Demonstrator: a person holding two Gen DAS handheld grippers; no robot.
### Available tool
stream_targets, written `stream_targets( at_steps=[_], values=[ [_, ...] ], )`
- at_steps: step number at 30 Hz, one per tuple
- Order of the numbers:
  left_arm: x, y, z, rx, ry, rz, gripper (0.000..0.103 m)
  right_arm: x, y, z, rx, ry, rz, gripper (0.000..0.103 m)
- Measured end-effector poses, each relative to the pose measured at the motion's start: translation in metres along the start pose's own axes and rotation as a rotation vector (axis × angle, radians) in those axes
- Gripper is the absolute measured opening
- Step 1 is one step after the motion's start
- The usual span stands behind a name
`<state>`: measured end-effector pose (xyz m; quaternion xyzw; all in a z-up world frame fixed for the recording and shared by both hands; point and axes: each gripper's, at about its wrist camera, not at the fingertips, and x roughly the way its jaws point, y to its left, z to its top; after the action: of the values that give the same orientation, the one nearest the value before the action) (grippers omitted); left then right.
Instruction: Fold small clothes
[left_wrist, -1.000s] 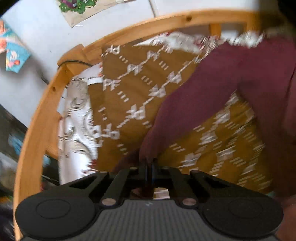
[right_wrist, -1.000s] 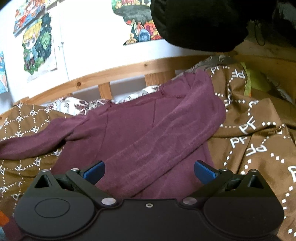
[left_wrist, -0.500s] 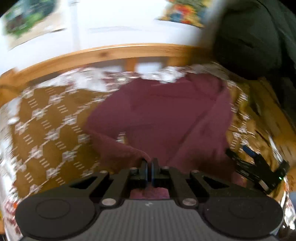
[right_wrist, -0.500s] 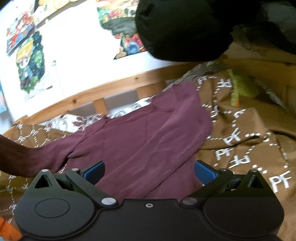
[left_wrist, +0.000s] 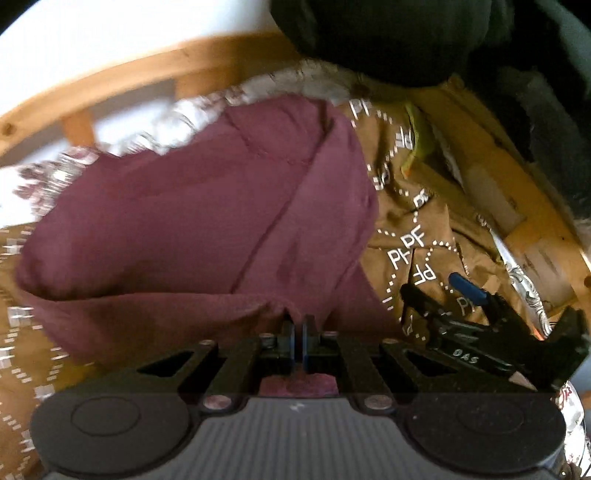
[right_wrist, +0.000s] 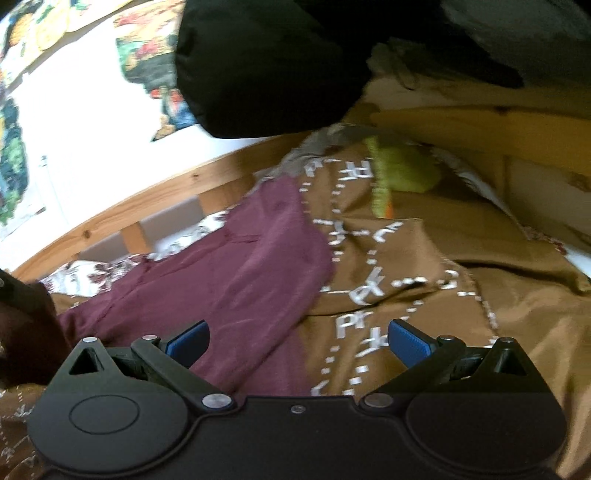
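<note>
A maroon long-sleeved top lies on a brown patterned bedspread. My left gripper is shut on the top's sleeve end, which is folded across the body along its near edge. My right gripper is open and empty, low over the bedspread at the top's right edge; the top lies ahead to its left. The right gripper also shows at the right in the left wrist view.
A wooden bed rail runs along the back, with a white wall and posters behind. A black bulky cloth hangs overhead. A yellow-green item lies at the far right of the bed.
My left gripper has carried the sleeve from far left across the top's body toward the right. My right gripper has shifted right, off the top and over the bedspread.
</note>
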<state>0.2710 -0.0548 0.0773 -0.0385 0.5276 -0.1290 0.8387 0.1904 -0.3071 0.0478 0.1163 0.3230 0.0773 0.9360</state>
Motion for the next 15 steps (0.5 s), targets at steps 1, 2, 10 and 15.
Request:
stream_targets(
  at_steps=[1, 2, 10, 15],
  values=[
    [0.014, -0.001, 0.0, -0.003, 0.012, -0.007, 0.002, 0.002, -0.005, 0.0, 0.008, 0.002, -0.015, 0.102],
    [0.027, 0.0, 0.001, -0.005, 0.028, -0.013, 0.003, 0.004, -0.009, 0.0, 0.018, 0.003, -0.031, 0.102],
    [0.079, -0.002, 0.001, 0.032, 0.061, -0.021, 0.023, 0.02, -0.03, -0.007, 0.038, 0.009, -0.089, 0.102],
    [0.059, 0.008, -0.005, 0.048, -0.047, -0.052, 0.067, 0.024, -0.018, -0.013, -0.042, -0.034, -0.1, 0.102]
  ],
)
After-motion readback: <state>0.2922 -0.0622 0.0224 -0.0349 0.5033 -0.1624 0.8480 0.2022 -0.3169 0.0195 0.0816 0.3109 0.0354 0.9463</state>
